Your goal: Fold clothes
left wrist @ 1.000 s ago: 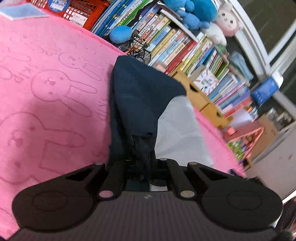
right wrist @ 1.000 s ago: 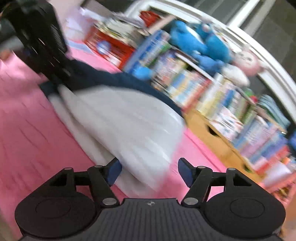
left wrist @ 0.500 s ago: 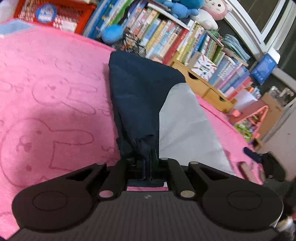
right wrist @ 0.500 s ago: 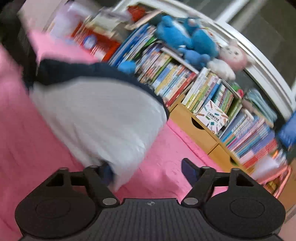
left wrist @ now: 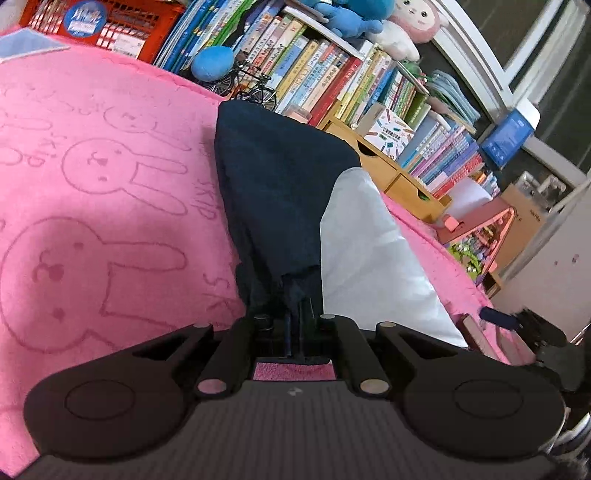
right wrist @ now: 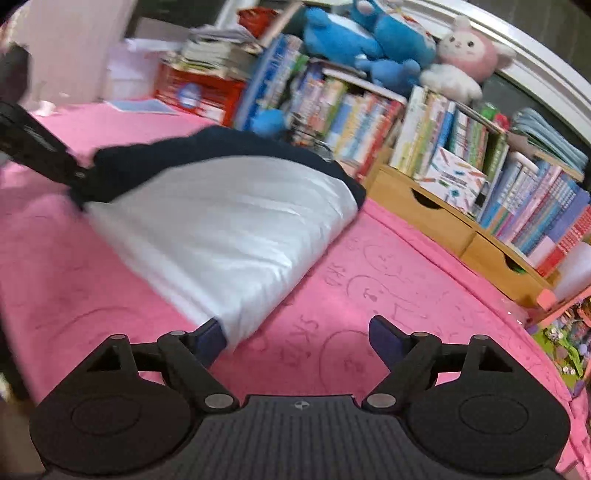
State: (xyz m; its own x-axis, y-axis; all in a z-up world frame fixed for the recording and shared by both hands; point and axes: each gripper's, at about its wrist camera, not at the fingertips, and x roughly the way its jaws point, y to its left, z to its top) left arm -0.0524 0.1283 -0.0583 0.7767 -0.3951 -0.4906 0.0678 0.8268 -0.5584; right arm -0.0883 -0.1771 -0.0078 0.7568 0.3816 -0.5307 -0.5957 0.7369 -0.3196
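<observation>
- The garment point(left wrist: 280, 192), navy with a white panel, lies folded on the pink blanket point(left wrist: 92, 177), close to the blanket's far edge.
- The left tongs point(left wrist: 295, 317) are clamped on the garment's navy near edge, with the cloth bunched between the closed jaws.
- The right tongs point(right wrist: 295, 336) stand wide apart above the blanket. Their left finger point(right wrist: 210, 338) is at the white corner of the garment point(right wrist: 229, 236), and no cloth is pinched between the fingers.
- In the right wrist view the left tongs point(right wrist: 48, 155) reach in from the left to the navy end.
- Behind the garment a low shelf of books point(right wrist: 369, 122) runs along the blanket's edge, with wooden drawers point(right wrist: 424, 210) beside it.
- A model bicycle point(left wrist: 247, 86) and a blue ball point(left wrist: 214, 66) stand just beyond the navy end.
- Blue plush toys point(right wrist: 369, 40) and a pink one point(right wrist: 465, 51) sit on top of the books.
- A red crate point(left wrist: 110, 26) stands at the far left corner.
</observation>
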